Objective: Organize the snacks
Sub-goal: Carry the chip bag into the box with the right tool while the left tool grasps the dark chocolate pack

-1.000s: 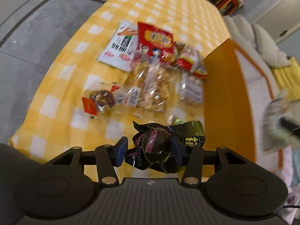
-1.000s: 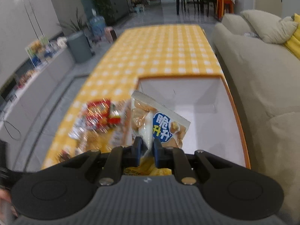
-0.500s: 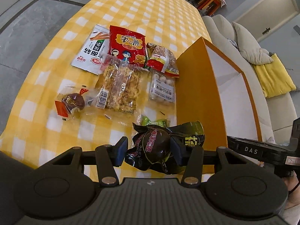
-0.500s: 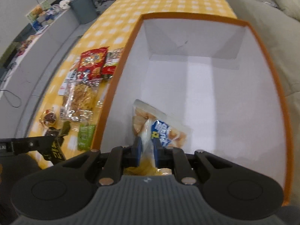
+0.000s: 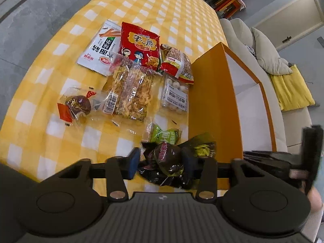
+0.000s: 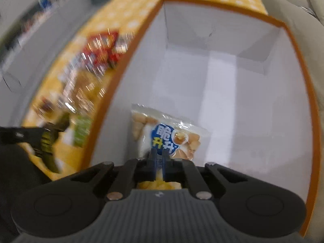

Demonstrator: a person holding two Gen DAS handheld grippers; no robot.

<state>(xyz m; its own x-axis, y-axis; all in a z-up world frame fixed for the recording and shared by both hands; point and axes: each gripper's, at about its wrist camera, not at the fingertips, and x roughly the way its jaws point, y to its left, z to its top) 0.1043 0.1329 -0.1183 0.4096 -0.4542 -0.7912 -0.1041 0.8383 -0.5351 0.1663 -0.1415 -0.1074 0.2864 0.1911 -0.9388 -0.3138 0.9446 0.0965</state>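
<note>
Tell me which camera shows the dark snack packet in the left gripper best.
The left wrist view: the dark snack packet sits sharp and near between the left gripper fingers, wrapper print visible. The right wrist view shows it only as a blurred dark shape at the left edge, outside the orange box.

box point(image 5: 210, 101): on table point(image 5: 141, 6), right edge
snacks point(image 5: 131, 93): on table, left of box
biscuit bag point(image 6: 168, 135): inside box
</note>
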